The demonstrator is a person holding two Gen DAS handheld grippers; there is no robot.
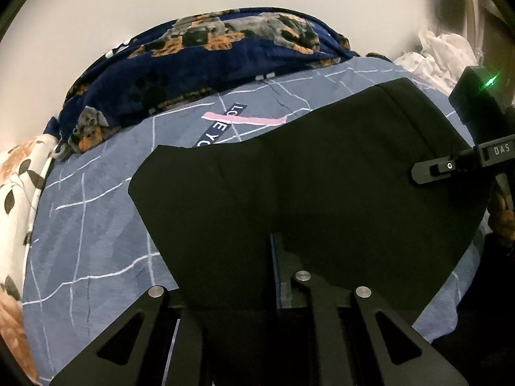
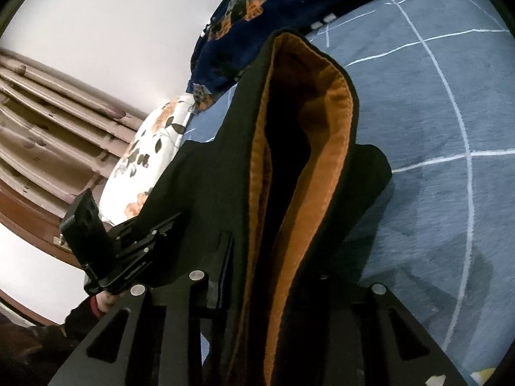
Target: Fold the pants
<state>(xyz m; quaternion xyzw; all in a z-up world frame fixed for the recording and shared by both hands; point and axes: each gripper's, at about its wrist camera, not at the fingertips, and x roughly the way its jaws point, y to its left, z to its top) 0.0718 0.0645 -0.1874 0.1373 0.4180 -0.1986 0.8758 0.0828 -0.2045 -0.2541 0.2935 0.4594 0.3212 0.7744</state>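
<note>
Black pants [image 1: 289, 177] lie spread over the bed, the near edge lifted into my left gripper [image 1: 268, 251]. That gripper is shut on the cloth, and only one finger [image 1: 281, 267] shows from under it. My right gripper [image 1: 431, 170] reaches in from the right at the pants' far side. In the right wrist view the pants [image 2: 209, 193] hang folded between the jaws of my right gripper [image 2: 254, 257], showing an orange fleece lining [image 2: 322, 160]. It is shut on that thick edge, with one finger hidden by cloth. My left gripper [image 2: 154, 231] grips the same garment at the left.
A blue sheet [image 1: 96, 225] with white lines covers the bed. A dark blue dog-print blanket [image 1: 209, 48] is bunched at the far edge by the wall. A floral pillow [image 1: 16, 177] lies at the left, white clutter [image 1: 441, 54] at the far right. A hand [image 2: 104, 302] holds the left gripper.
</note>
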